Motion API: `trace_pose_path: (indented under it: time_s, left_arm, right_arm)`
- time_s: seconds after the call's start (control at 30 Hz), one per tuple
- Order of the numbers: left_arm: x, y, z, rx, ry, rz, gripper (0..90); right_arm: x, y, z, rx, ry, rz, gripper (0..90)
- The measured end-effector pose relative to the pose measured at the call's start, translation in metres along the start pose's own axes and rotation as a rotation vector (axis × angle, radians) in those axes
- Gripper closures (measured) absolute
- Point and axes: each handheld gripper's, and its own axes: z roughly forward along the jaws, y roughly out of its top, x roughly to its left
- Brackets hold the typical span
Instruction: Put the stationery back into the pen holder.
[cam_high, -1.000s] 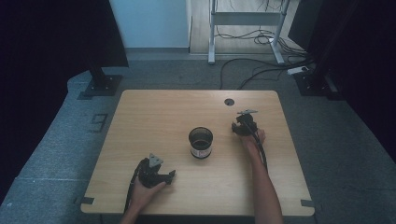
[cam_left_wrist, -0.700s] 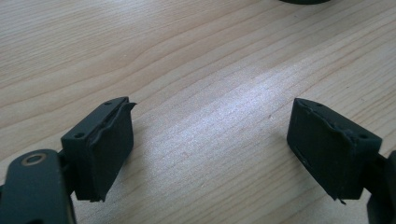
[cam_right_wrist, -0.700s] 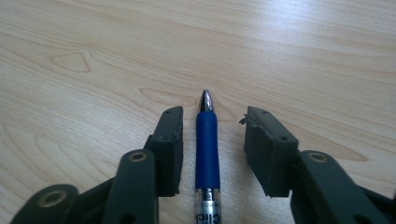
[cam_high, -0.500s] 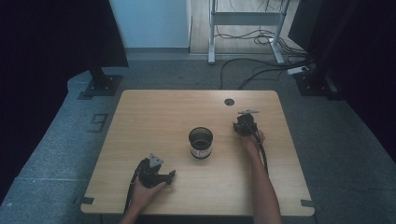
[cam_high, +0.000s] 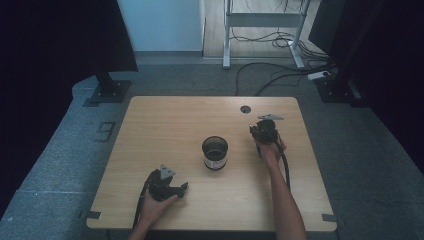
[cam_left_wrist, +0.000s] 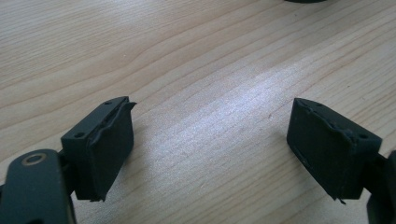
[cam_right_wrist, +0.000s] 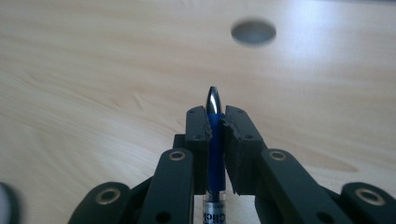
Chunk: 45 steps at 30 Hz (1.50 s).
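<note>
The right gripper (cam_right_wrist: 215, 123) has just squeezed its black jaws on a thin blue pen (cam_right_wrist: 215, 135) with a shiny metal tip, on the right of the tabletop (cam_high: 165, 125). The left gripper (cam_left_wrist: 210, 154) holds its flat jaws wide over smooth, bare wood at the near left. A round dark cup (cam_high: 215, 152) stands in the middle, with open wood all around it.

Lab: bare wooden table (cam_high: 165, 125), floor cables (cam_high: 270, 80), dark screens (cam_high: 75, 35).
</note>
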Motion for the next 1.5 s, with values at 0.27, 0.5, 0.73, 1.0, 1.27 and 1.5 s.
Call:
trace_pose_path:
  time_s: [0.27, 0.5, 0.73, 1.0, 1.27, 1.5]
  left_arm:
    - [0.000, 0.000, 0.000, 0.000, 0.000, 0.000, 15.0]
    - [0.000, 0.000, 0.000, 0.000, 0.000, 0.000, 15.0]
    - [0.000, 0.000, 0.000, 0.000, 0.001, -0.001, 15.0]
    - [0.000, 0.000, 0.000, 0.001, 0.001, 0.001, 15.0]
    - [0.000, 0.000, 0.000, 0.000, 0.001, -0.001, 15.0]
    - [0.000, 0.000, 0.000, 0.001, 0.000, 0.001, 15.0]
  right_arm:
    - [0.013, 0.012, -0.038, -0.124, 0.057, -0.017, 78.6]
    - [0.027, 0.020, -0.066, -0.241, 0.117, -0.023, 78.6]
    - [0.035, 0.024, -0.079, -0.304, 0.132, -0.046, 78.8]
    - [0.038, 0.030, -0.094, -0.373, 0.142, -0.046, 79.0]
    - [0.047, 0.037, -0.107, -0.418, 0.158, -0.071, 78.9]
    - [0.056, 0.041, -0.121, -0.448, 0.185, -0.085, 78.9]
